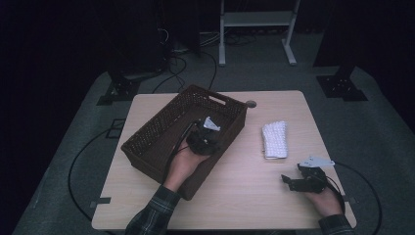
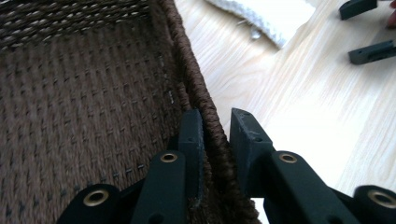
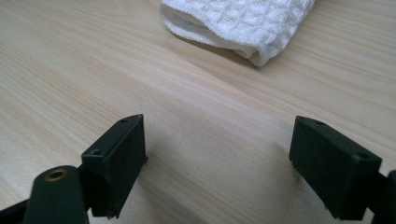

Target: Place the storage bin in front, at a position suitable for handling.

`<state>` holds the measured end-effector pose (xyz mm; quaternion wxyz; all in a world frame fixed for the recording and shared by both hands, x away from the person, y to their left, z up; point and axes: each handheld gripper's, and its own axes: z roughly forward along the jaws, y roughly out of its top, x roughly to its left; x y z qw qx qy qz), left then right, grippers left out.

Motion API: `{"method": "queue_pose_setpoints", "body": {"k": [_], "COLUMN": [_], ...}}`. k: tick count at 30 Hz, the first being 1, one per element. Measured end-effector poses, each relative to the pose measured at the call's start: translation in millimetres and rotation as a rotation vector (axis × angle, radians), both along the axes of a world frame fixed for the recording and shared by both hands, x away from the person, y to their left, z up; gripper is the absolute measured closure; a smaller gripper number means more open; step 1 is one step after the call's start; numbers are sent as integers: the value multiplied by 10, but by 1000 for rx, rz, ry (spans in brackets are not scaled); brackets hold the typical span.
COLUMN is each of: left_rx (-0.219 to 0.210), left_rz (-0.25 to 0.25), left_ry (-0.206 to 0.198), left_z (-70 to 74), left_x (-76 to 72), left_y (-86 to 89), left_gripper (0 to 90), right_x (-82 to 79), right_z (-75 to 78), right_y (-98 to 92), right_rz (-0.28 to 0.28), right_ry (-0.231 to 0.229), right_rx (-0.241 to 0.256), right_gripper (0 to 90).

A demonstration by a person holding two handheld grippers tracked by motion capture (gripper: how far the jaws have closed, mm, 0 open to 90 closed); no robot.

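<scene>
A dark brown woven basket (image 1: 147,128) sits slanted on the left half of the light wooden table (image 1: 244,196). My left gripper (image 1: 211,146) is at the basket's right-hand long wall. In the left gripper view its jaws (image 2: 215,119) straddle the braided rim (image 2: 191,70), one inside and one outside, pressed against it. A folded white waffle towel (image 1: 274,139) lies on the table to the right of the basket. My right gripper (image 1: 291,174) hovers low near the front right, open, with bare wood between its jaws (image 3: 219,140) and the towel (image 3: 243,25) just ahead.
The inside of the basket (image 2: 84,116) holds nothing that I can see. A round cable hole (image 1: 251,104) sits at the table's far edge. Beyond the table are dark stands, a white frame (image 1: 257,19) and cables on the floor.
</scene>
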<state>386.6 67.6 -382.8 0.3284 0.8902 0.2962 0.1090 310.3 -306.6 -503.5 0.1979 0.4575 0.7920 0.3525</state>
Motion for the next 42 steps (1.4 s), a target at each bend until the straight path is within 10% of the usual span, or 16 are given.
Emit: {"method": "queue_pose_setpoints", "body": {"k": [12,30,42], "left_rx": [-15,54,39], "left_rz": [47,6,-112], "left_ry": [8,-33,-34], "left_z": [-13,-69,-77], "left_x": [16,57,-60], "left_y": [321,127,-109], "left_gripper": [751,799,806], "right_x": [-1,2,6], "right_z": [2,2,2], "right_y": [5,7,8], "right_rz": [-6,-7,-6], "right_ry": [3,3,2], "right_rx": [1,0,0], "right_gripper": [179,179,179]}}
